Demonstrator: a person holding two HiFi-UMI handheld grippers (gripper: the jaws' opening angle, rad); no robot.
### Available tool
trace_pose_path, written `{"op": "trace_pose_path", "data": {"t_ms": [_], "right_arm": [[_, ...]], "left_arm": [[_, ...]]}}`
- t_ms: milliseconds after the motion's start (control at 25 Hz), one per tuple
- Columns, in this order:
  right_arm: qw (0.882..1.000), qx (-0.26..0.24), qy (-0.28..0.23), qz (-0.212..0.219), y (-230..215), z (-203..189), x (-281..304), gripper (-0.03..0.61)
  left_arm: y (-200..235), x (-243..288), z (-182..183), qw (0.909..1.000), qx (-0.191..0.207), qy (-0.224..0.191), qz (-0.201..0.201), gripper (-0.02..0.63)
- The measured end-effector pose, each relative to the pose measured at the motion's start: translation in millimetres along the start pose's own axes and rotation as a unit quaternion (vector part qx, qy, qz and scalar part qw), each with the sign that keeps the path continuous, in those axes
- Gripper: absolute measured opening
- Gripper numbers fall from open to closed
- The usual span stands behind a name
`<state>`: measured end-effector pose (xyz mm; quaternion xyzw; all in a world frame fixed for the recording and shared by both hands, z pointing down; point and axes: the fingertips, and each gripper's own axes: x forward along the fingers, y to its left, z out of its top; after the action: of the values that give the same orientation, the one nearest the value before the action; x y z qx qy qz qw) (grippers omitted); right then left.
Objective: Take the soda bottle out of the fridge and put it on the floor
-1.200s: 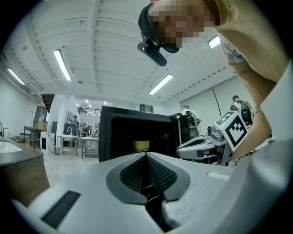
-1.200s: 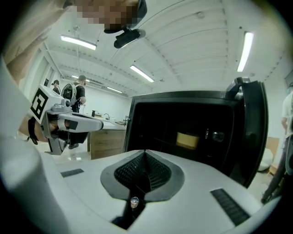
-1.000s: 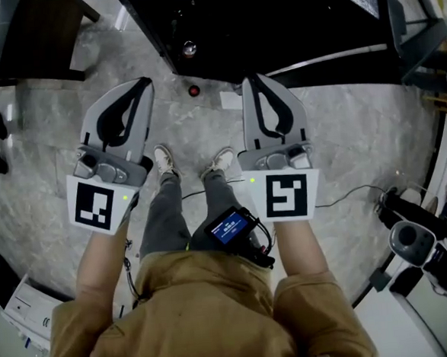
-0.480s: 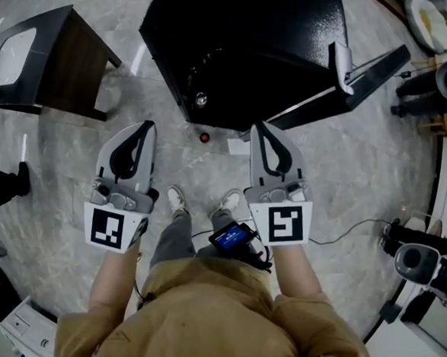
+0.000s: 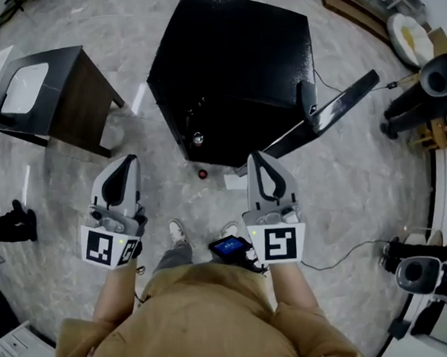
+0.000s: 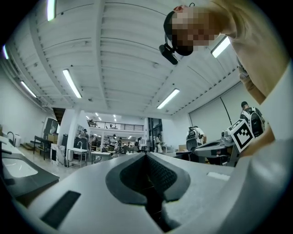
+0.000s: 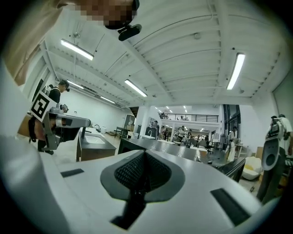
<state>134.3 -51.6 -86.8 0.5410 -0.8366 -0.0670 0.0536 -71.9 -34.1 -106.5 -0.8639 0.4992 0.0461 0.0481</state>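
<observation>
Black and boxy, the fridge (image 5: 230, 59) fills twelve o'clock of the head view, its door (image 5: 333, 107) swung out toward two o'clock. A silver-topped thing (image 5: 197, 138) sits at the dark front edge of the cabinet. Just ahead of it, on the marble floor (image 5: 346, 188), stands a small dark thing with a red top (image 5: 202, 173). From straight above I cannot tell which of them is the soda bottle. The red-topped one looks likelier, and if so the bottle is already down. A white slip (image 5: 235, 182) lies beside it. The left gripper (image 5: 125, 164) and right gripper (image 5: 257, 160) are held level at eleven and one o'clock of the person, both clear of everything.

Looking along the left gripper (image 6: 146, 157) in its own view, the ribbed pads meet with no gap and nothing between them. Beyond them are only ceiling lights and a distant hall.

The right gripper (image 7: 144, 155) shows the same in its view: jaws pressed together and empty, with the fridge top (image 7: 183, 148) past them at twelve o'clock.

The red-topped thing stands close ahead of the person's shoes (image 5: 177, 230), so a step forward could tip it. The open door juts into the walking path at two o'clock and could catch a leg or a gripper. A cable (image 5: 343, 253) trails over the floor at four o'clock, a snag for a backward step. If the bottle is the silver-topped thing instead, closed jaws pushed at it would shove it deeper.
</observation>
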Motion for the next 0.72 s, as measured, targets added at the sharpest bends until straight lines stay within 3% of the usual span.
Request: {"op": "trace_pose_path", "data": {"t_ms": [360,720], "right_arm": [[0.998,0.0,-0.047,-0.046,-40,51,-19,0.002],[0.994,-0.008,-0.074,-0.075,-69,80,-50,0.002]], "left_arm": [[15,-21,34,0.9998,0.013,-0.014,0.012,0.002],[-18,-5,53,0.9991,0.022,-0.026,-0.026,0.002]]}}
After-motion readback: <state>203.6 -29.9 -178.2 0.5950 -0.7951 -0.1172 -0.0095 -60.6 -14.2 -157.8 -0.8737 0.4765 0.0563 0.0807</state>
